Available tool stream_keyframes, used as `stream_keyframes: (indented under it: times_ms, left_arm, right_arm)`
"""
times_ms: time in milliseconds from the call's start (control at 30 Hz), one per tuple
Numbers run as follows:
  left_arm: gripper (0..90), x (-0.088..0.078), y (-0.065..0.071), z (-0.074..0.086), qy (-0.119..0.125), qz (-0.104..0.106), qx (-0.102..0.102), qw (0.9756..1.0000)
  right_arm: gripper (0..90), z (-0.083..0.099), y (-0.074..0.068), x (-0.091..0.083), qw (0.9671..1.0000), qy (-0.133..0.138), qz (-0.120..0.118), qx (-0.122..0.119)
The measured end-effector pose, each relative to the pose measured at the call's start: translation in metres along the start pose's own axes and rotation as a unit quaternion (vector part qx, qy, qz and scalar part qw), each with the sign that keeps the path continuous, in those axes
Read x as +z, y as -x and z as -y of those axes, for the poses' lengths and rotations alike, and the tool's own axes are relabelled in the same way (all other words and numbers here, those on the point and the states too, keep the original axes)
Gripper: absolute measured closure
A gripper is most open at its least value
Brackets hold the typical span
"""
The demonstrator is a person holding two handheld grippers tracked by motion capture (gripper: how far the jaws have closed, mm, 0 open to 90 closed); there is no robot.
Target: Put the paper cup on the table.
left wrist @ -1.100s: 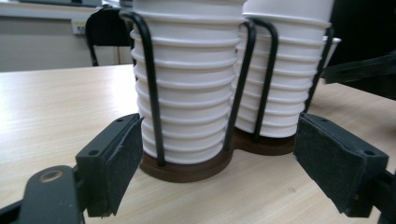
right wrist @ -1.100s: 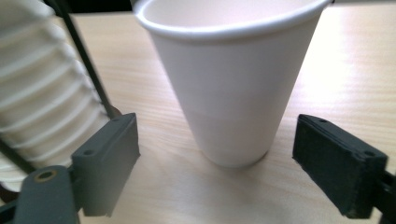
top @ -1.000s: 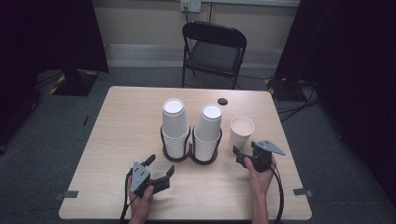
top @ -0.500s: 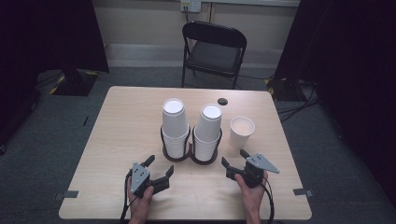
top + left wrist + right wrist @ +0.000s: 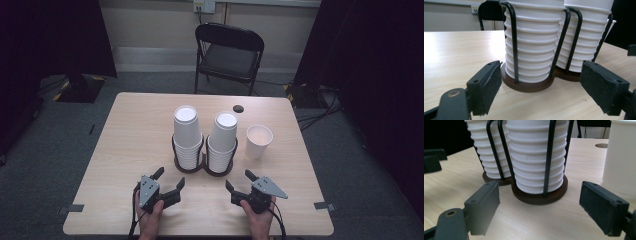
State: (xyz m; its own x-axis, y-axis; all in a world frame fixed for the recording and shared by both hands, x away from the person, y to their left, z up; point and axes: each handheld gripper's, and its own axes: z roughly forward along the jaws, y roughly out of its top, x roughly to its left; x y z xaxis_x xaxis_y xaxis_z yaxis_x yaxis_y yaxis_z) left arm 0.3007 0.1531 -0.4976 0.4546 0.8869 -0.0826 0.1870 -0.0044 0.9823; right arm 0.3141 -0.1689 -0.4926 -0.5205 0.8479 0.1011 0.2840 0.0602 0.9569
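A: Two grippers sit nearest: left gripper and right gripper, both with jaws spread wide, holding nothing.

B: Location of the workpiece?

A: Beyond them, two stacks of paper cups stand in a wire cup holder. One single cup stands upright just right of the holder, apart from it.

B: Progress?

A: Judged: one cup dispensed; further cups remain stacked. Farthest: folding chair.
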Motion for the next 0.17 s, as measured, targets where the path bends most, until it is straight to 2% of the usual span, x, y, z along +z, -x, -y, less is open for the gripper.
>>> stream_keyframes:
  times_ms: [167]
  left_arm:
    - [17.4,0.0000,0.0019,0.0003,0.002,-0.003,0.005,1.0000]
  right_arm:
    - [15.7,0.0028,-0.0008,-0.0009,0.9999,0.012,-0.001,0.004]
